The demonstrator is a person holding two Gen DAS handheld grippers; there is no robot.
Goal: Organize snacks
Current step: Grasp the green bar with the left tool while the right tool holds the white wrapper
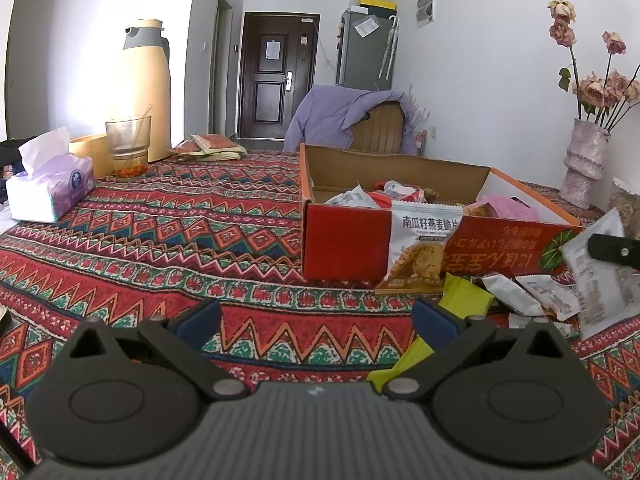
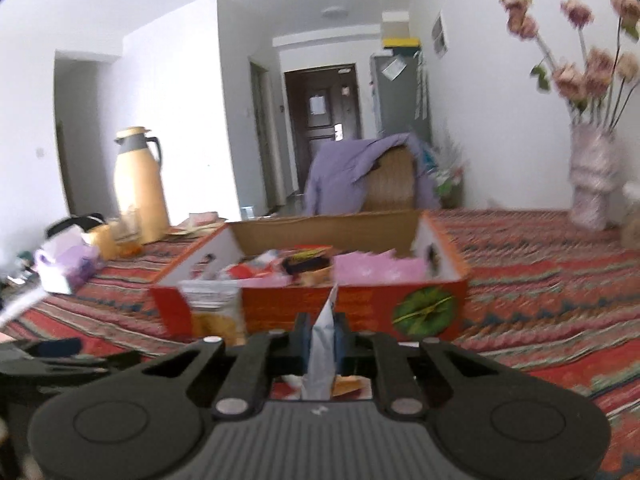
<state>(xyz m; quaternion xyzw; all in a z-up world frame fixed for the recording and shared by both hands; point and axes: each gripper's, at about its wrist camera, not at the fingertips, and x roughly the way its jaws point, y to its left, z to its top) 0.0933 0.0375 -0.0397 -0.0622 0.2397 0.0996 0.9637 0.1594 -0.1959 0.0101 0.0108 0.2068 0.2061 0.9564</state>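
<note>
Right gripper (image 2: 323,336) clamped on white packet (image 2: 322,344), just short of box (image 2: 360,308). Left gripper (image 1: 316,320) spread wide, empty. Several snacks boxed (blurry, count unclear); loose packets (image 1: 532,296) beside box remaining.

1 red cardboard box (image 1: 344,248) on the desk (image 1: 160,240), and 1 oat-crisp packet (image 1: 420,252) leaning on its front. Loose beside it: 2 green wrappers (image 1: 466,300), perhaps 4 white packets (image 1: 508,294), though that pile overlaps. 1 thermos (image 1: 146,88), 1 glass (image 1: 128,146), 1 tissue pack (image 1: 50,188), 1 vase (image 1: 584,160). 2 tongs: left (image 1: 316,320), right (image 2: 322,340).
</note>
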